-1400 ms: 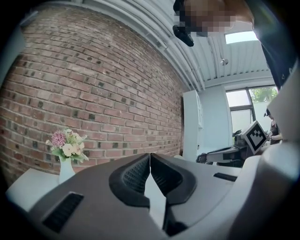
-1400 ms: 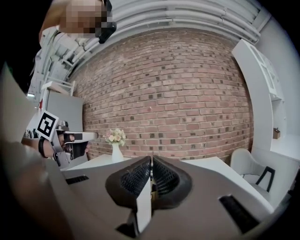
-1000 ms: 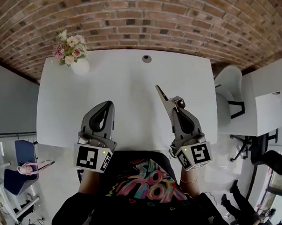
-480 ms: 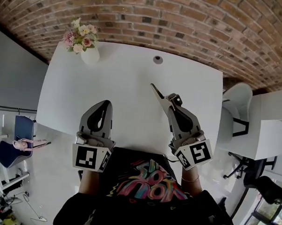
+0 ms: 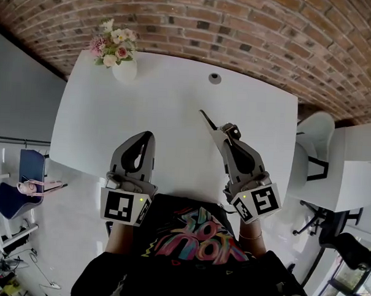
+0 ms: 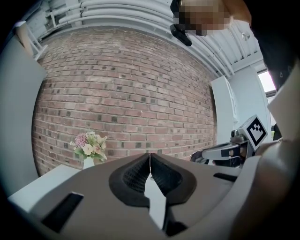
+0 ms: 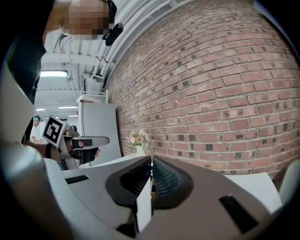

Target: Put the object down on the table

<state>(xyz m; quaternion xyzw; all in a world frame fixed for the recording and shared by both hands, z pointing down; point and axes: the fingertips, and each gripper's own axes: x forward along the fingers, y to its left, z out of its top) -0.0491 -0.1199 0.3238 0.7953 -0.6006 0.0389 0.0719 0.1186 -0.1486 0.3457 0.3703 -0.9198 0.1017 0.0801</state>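
Note:
Over the near half of the white table (image 5: 175, 95), my right gripper (image 5: 203, 114) is tilted, its tips pointing away from me. In the right gripper view its jaws (image 7: 151, 161) are shut, with a small dark object (image 7: 151, 188) pinched low between the pads; it is too small to identify. My left gripper (image 5: 145, 136) hovers over the table's near left edge. In the left gripper view its tips (image 6: 150, 157) touch, with nothing between them.
A white vase of flowers (image 5: 123, 67) stands at the table's far left corner. A round grey grommet (image 5: 215, 78) sits near the far edge. A brick wall (image 5: 240, 24) runs behind. To the right are a white chair (image 5: 312, 134) and another desk (image 5: 356, 164).
The head view has swung, so the table and vase sit further right in the picture. Both grippers hold almost the same pose, still shut.

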